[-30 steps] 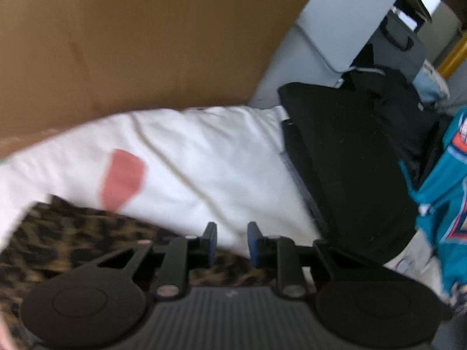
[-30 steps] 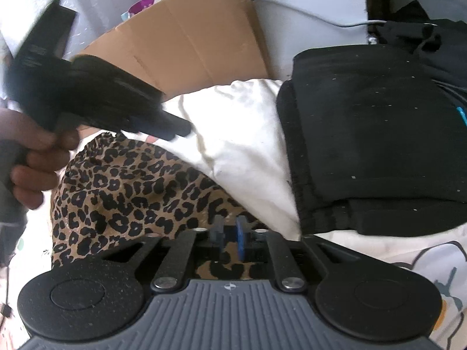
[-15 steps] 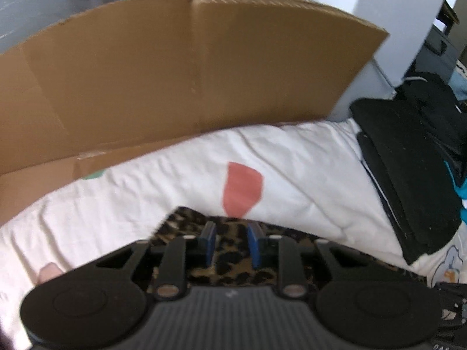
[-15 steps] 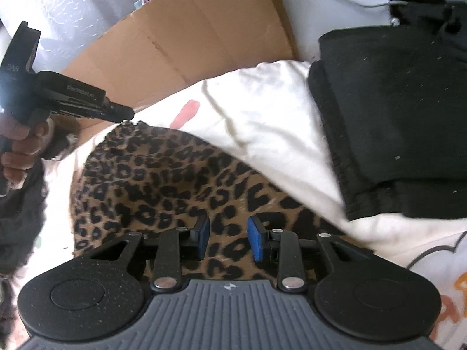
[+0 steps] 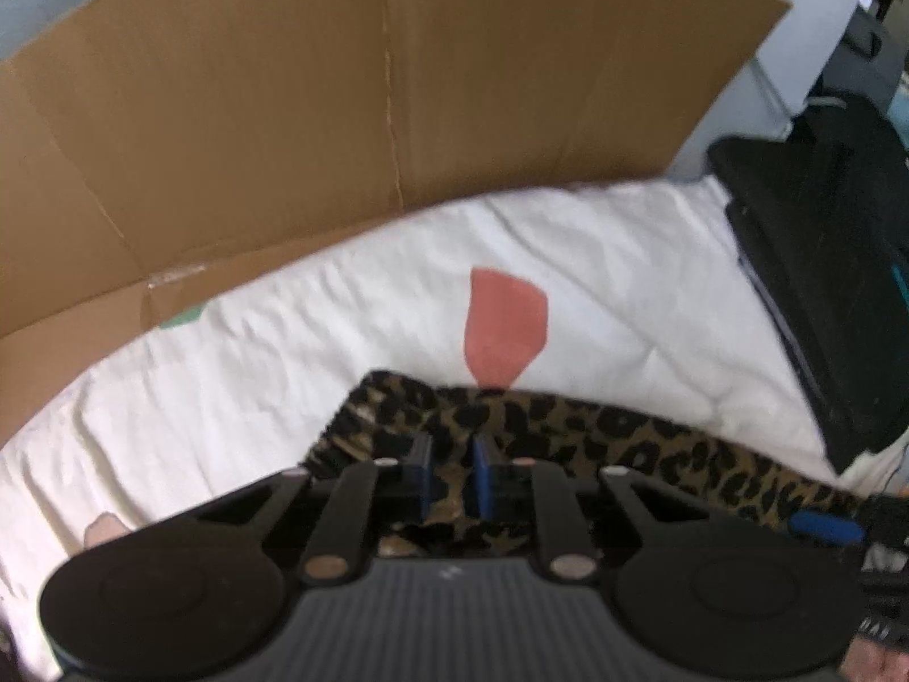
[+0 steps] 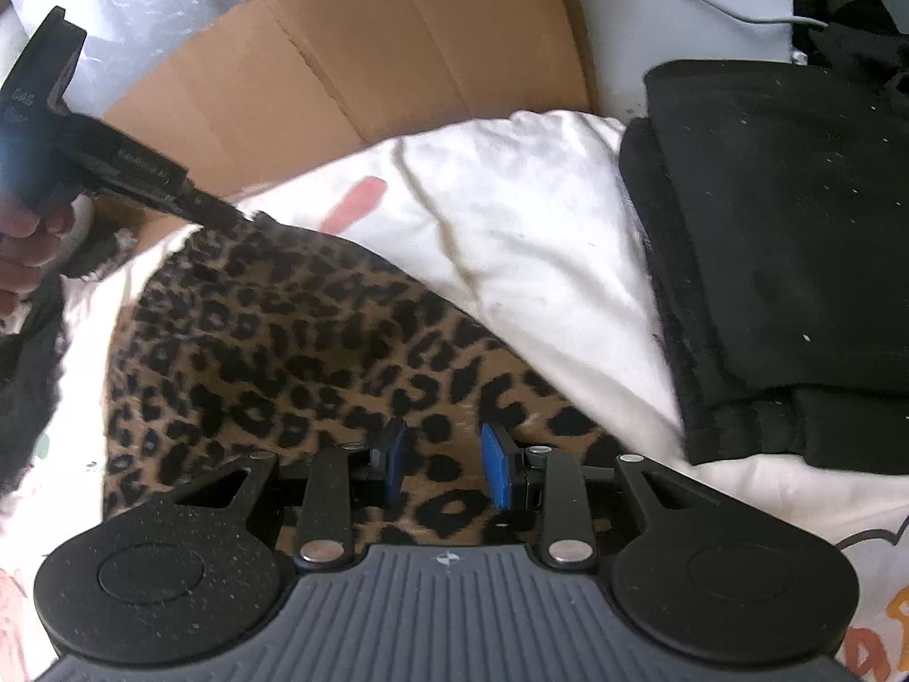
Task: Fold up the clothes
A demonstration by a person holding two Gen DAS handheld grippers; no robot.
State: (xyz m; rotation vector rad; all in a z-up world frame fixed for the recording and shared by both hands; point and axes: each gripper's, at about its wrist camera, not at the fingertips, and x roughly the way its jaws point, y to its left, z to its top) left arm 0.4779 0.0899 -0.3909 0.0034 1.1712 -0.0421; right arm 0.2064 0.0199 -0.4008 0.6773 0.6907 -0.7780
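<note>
Swung over to the leopard-print garment's (image 5: 568, 426) far corner, left gripper (image 5: 451, 474) closing with cloth between (right gripper (image 6: 443, 463) spread, now empty), so fold about to start.

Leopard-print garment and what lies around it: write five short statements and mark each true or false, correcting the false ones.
1. The leopard-print garment lies on a white bedcover. True.
2. The folded black clothes sit on top of the leopard-print garment. False: they lie apart from it, to its right on the bedcover in the right wrist view.
3. A brown cardboard sheet stands behind the bedcover. True.
4. The right gripper is clamped shut on the garment. False: its jaws stand apart above the fabric.
5. The left gripper is at the black clothes. False: it is at the leopard garment's far corner, its jaws closing with the fabric between them.
</note>
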